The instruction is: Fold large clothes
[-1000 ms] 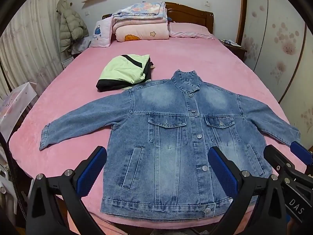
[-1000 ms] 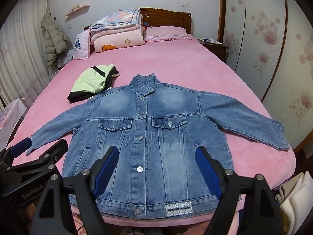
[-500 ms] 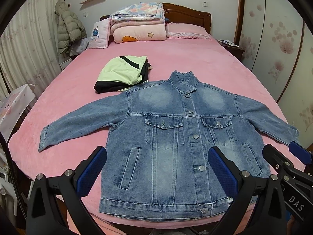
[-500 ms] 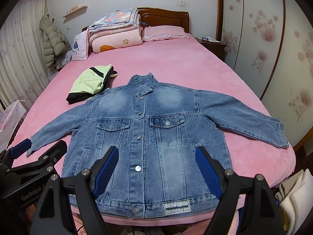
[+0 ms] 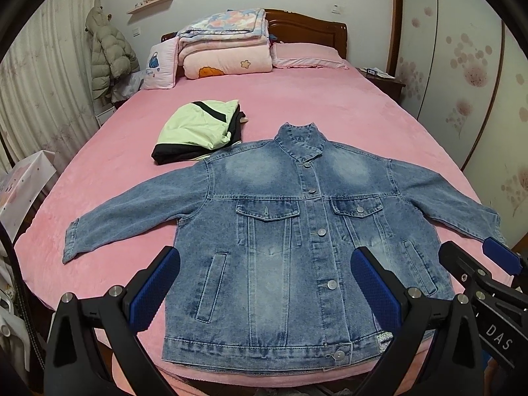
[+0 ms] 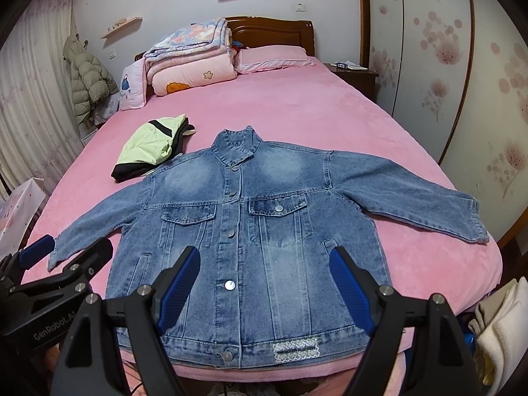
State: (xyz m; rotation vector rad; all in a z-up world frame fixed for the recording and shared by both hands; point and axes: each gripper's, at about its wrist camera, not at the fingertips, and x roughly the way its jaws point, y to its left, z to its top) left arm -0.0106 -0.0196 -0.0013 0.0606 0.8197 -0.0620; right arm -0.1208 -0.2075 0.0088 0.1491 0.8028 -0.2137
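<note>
A blue denim jacket (image 5: 290,241) lies flat, front up and buttoned, on the pink bed (image 5: 297,105), collar away from me, both sleeves spread out. It also shows in the right wrist view (image 6: 264,231). My left gripper (image 5: 264,283) is open and empty, above the jacket's hem near the bed's front edge. My right gripper (image 6: 264,277) is open and empty, also over the hem. Each gripper shows at the edge of the other's view: the right one (image 5: 475,264), the left one (image 6: 66,254).
A folded light green and black garment (image 5: 201,128) lies left of the collar. Folded quilts (image 5: 224,46) and pillows are stacked at the headboard. A nightstand (image 5: 382,79) and wardrobe stand right; a coat (image 5: 105,56) and curtains left. Folded cloth (image 6: 498,330) sits lower right.
Both grippers have tilted slightly and the views have shifted a little; the jacket sits a bit further from the frames' bottom. The jacket itself has not moved.
</note>
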